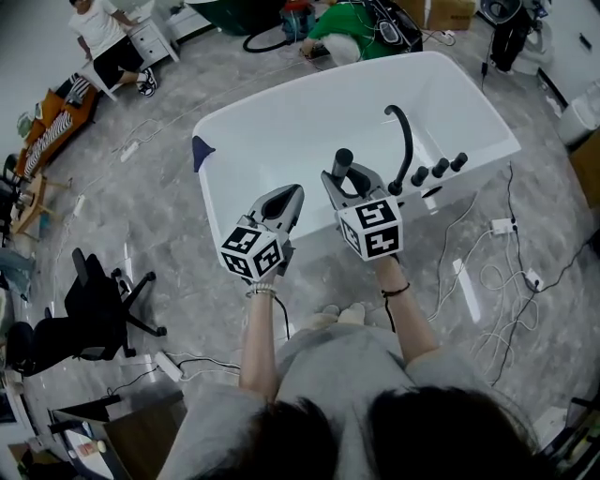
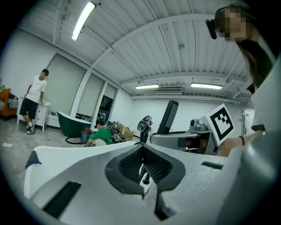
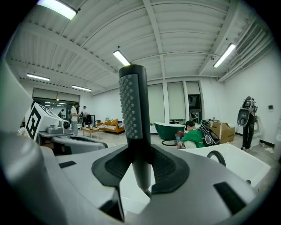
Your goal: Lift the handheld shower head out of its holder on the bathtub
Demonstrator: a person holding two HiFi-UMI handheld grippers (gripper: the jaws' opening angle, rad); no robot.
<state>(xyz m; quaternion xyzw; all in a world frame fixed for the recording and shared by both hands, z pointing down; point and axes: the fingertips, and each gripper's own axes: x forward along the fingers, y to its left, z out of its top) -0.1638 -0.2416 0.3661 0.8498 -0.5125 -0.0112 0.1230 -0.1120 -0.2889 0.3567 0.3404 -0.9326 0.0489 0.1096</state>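
The black stick-shaped shower head stands upright between the jaws of my right gripper, which is shut on its handle. This grip is held above the near rim of the white bathtub. In the right gripper view the nozzle face rises above the pads, and the handle's lower end hangs below them. My left gripper hovers just left of it, jaws together and nothing seen between them. From the left gripper view, the shower head and the right marker cube show ahead.
A black curved faucet spout and round knobs sit on the tub's right rim. Cables and a power strip lie on the floor to the right, with an office chair at left. A crouching person in green is behind the tub.
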